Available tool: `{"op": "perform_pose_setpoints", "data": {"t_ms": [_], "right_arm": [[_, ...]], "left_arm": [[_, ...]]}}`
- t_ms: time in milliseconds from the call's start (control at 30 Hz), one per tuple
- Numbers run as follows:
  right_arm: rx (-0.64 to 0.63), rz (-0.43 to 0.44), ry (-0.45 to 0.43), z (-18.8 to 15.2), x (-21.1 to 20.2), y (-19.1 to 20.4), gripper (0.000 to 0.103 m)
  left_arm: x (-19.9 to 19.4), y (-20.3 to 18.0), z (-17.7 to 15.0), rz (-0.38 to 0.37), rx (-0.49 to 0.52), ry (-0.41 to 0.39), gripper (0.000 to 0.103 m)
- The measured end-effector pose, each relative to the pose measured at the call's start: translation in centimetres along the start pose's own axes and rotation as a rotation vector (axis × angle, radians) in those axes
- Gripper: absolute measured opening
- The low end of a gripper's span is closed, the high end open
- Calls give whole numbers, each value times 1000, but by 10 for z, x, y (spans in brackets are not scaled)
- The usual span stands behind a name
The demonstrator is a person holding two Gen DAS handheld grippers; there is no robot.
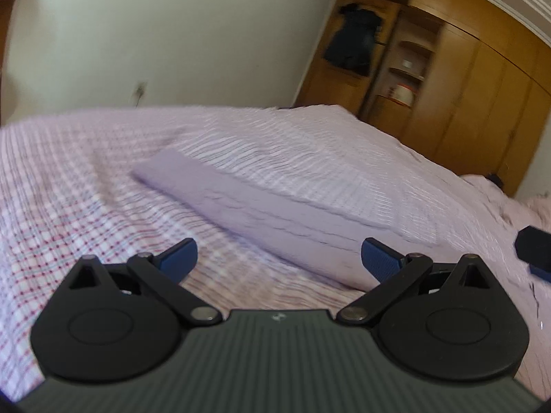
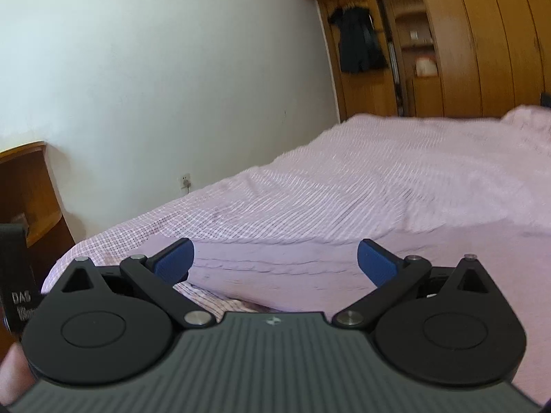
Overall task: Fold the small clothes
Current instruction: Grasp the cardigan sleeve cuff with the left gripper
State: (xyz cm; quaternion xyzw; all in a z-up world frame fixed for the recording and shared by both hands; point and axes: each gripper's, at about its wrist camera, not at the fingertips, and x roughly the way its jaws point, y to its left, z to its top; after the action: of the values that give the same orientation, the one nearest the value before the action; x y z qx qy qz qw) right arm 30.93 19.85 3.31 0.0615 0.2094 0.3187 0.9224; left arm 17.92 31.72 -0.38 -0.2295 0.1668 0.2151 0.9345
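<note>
Your left gripper point(image 1: 279, 258) fills the lower part of the left wrist view: ribbed grey body, black linkage discs, and two blue fingertip pads point(image 1: 179, 258) spread wide, with nothing between them. Beyond the pads, a folded lilac garment point(image 1: 248, 206) lies flat on the pink checked bedsheet point(image 1: 69, 206), running as a long band from centre frame toward the lower right; its near end reaches the area just ahead of the right-hand pad. At the right edge of this view, part of your right gripper point(image 1: 535, 253) shows as a black and blue shape over the sheet.

Your right gripper point(image 2: 275, 258) occupies the lower part of the right wrist view in the same posture: blue pads point(image 2: 174, 261) far apart, holding nothing. Lilac fabric of the garment point(image 2: 275, 268) lies directly ahead of and between the pads, on the bedsheet point(image 2: 344, 179); motion blur leaves it unclear whether the pads touch the cloth. A black device with white lettering point(image 2: 15, 275) sits at the left edge.

Background, both views: white wall point(image 1: 172, 34), wooden wardrobe point(image 1: 482, 103) at upper right with a dark garment point(image 1: 354, 38) hanging on it and open shelves beside it. A wall socket point(image 2: 186, 182) shows left of centre in the right wrist view.
</note>
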Motion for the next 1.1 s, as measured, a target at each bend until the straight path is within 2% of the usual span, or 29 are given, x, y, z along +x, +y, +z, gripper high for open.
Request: {"op": "perform_pose_setpoints", "data": {"t_ms": [67,133,167,233,367,433,467,600,633,667,733,767,800,867,967,1100], "right_arm": [[76,13,40,-9,25,5,103],[137,17,64,-13,54,10,103],[160,22,64,-16,59,13,103],[179,31,55,-27,58,19,103],[115,51,66,-38,49,15,103],[72,44,59,-39,44,13,103],[72,45,55,-39,38,8,103],[137,62,56,-41,31,-4,103],[147,66,57,-41,32,-6,103],[151,67,57,-43,28,-10,103],[155,61,55,-43,24,-16,103],[161,57,56,-45,21,-16,103],[171,57,59,-46,21,-17,103],[188,68,67,-49,18,-20,103],[184,71,68,-54,17,-24,103],[200,60,61,-56,15,-30,103]], "left_arm": [[16,21,10,-3,-59,24,103],[30,40,20,39,-110,22,103],[38,52,26,61,-154,21,103],[52,70,35,59,-233,20,103],[69,79,47,54,-224,-5,103],[71,85,51,28,-262,-42,103],[71,90,52,-11,-296,-75,103],[70,102,52,-127,-384,-126,100],[69,101,51,-138,-391,-138,88],[68,101,51,-145,-391,-138,67],[71,99,49,-146,-388,-109,45],[72,100,49,-143,-391,-99,39],[73,102,48,-139,-399,-94,37],[70,101,45,-137,-396,-100,22],[68,94,44,-129,-338,-109,12],[72,78,49,-126,-264,-121,12]]}}
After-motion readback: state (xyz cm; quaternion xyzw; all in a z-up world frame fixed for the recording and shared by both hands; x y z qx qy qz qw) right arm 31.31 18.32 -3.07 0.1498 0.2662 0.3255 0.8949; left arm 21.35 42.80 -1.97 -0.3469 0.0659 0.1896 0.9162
